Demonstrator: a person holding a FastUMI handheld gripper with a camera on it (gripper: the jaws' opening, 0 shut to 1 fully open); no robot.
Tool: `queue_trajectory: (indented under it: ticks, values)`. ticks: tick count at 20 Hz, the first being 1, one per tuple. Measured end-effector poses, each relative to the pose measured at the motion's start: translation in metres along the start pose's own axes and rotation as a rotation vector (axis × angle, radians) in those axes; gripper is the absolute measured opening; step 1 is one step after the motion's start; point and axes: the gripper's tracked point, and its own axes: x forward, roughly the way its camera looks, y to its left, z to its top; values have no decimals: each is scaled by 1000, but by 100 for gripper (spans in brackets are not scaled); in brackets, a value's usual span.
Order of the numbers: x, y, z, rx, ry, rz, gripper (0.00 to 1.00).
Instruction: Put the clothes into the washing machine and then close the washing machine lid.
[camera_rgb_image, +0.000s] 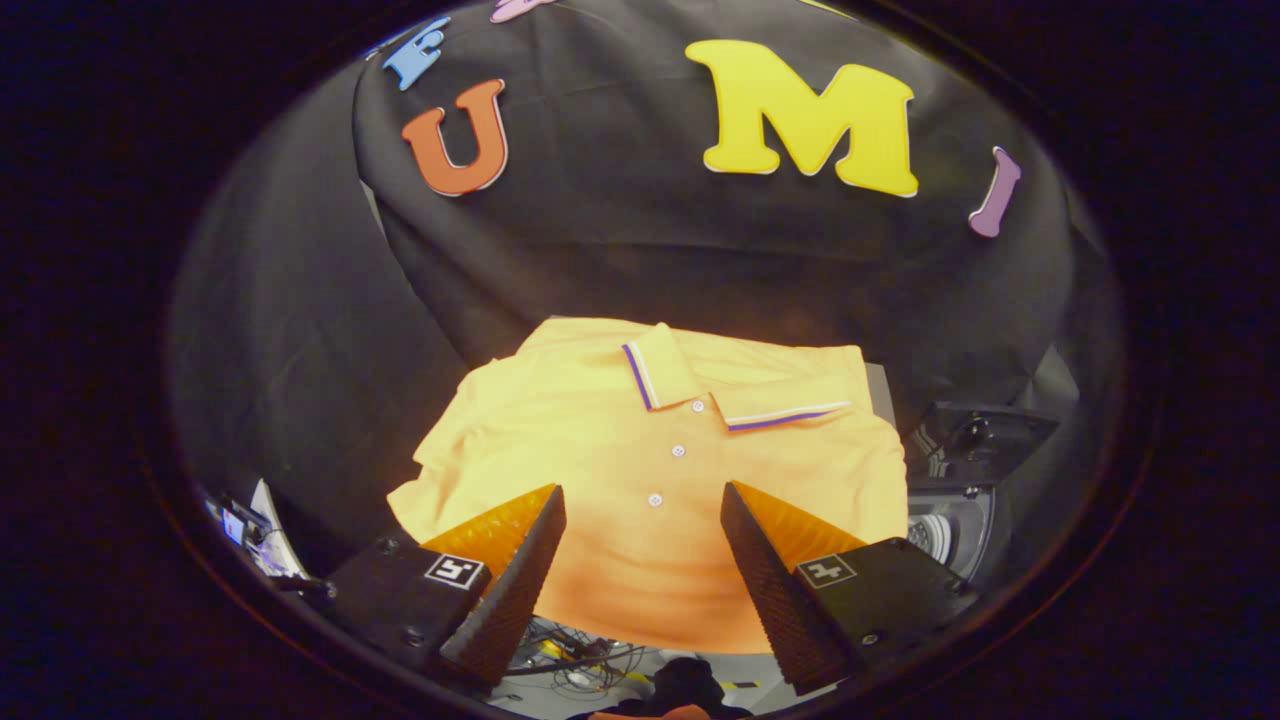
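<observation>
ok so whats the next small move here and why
Probably lower the gripper onto the yellow polo shirt and close on a fold near its buttons. Its fingers stand open and hold nothing, the shirt lies flat just ahead, and the washing machine sits beside it.

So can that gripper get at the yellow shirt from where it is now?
Probably yes: the gripper is open, the yellow polo shirt lies flat just ahead of and between its fingers, and nothing sits in between.
</observation>
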Motion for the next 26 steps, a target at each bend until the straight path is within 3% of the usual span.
queue_trajectory:
  ticks: [5, 12, 17, 23, 26]
  values:
    - [35, -11, 6, 29, 194, -44, 98]
    - [59, -19, 6, 52, 342, -113, 97]
    - [67, -18, 8, 33, 383, -178, 97]
    - [68, -15, 8, 65, 427, -161, 96]
    - [65, -22, 9, 104, 422, -177, 89]
